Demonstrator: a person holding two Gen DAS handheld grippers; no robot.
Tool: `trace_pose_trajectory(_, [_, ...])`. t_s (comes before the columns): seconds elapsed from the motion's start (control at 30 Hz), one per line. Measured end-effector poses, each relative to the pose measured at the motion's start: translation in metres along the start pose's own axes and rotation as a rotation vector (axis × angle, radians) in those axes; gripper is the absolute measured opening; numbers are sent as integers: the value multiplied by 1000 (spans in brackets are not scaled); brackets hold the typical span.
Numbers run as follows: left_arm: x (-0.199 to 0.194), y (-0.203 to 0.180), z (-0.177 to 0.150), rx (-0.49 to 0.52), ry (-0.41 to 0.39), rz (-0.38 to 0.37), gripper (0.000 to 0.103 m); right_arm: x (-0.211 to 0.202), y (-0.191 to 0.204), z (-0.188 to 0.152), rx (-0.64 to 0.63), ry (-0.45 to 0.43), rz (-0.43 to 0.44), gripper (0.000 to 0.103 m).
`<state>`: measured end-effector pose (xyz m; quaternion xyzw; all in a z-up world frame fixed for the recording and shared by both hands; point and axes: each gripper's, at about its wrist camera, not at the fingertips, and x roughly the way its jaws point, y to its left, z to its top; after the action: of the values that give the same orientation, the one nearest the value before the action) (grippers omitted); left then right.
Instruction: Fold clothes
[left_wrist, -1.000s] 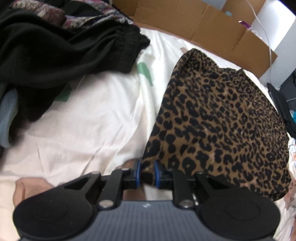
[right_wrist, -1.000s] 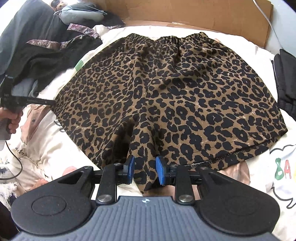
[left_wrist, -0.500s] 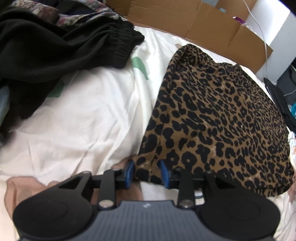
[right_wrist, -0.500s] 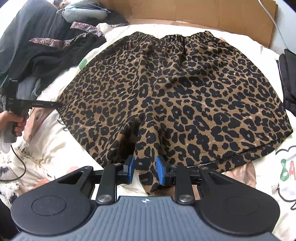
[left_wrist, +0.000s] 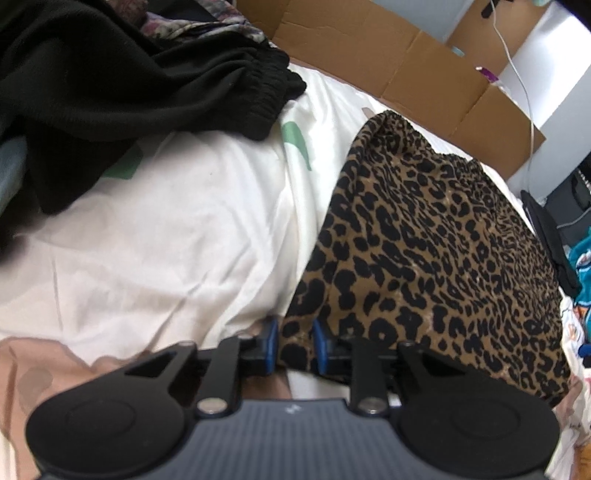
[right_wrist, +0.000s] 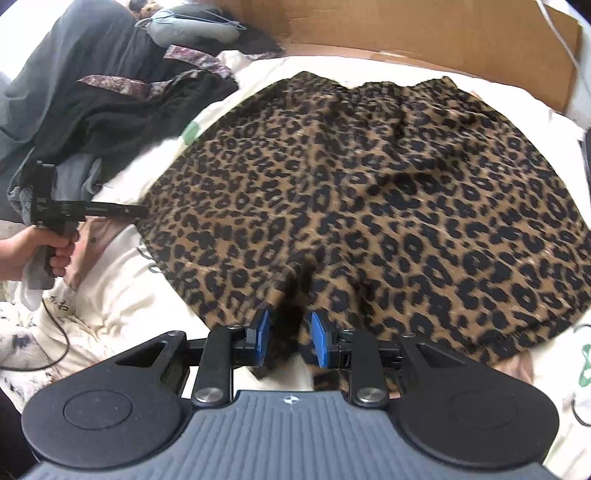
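While the leopard-print shorts (right_wrist: 369, 206) lie spread flat on the white bedsheet (left_wrist: 166, 236), their waistband toward the cardboard (right_wrist: 424, 33) at the far edge of the bed, both lower edges are gripped. The left hand-held gripper (left_wrist: 295, 345) is seen narrowed on the outer corner of one leg hem, its jaws having just closed further, with the fabric bunched between the blue pads (left_wrist: 271, 343). In the right wrist view this same tool is seen at the left edge of the shorts, held by a hand (right_wrist: 40, 251). The right hand-held gripper (right_wrist: 290, 338) is held at a narrow opening around the hem fabric near the crotch, where a dark fold runs down between the pads (right_wrist: 262, 332); the pads appear to press on the cloth. A pile of dark clothes (left_wrist: 110, 81) is heaped on the bed beside the shorts, apart from them. The right wrist picture is slightly blurred.
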<state>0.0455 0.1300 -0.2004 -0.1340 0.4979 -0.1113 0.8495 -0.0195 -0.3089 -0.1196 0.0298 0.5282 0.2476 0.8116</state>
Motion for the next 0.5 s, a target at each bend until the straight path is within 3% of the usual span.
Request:
trace_pose_trajectory(0.1, [-1,-1,-2,23,-11,-4,24,10,7,7,-9,10,26,28])
trace_pose_trajectory(0.17, [-2,-1,-3,26,-16,-3,24,20,10,10,-4,24,39,36])
trace_pose_trajectory(0.33, [-5,-3,-2,34,-20,6,23,46,11,9,13,71,9,37])
trace_pose_trajectory(0.37, [-6,-4,-2,38,-20,7,23,49,12,8,7,85,6,34])
trace_pose_trajectory(0.43, [-8,-4,0,45,-20,6,23,55,12,5,-5,114,1,2])
trace_pose_trajectory(0.5, [-9,-4,1,53,-19,6,24,56,13,3,-21,123,-9,1])
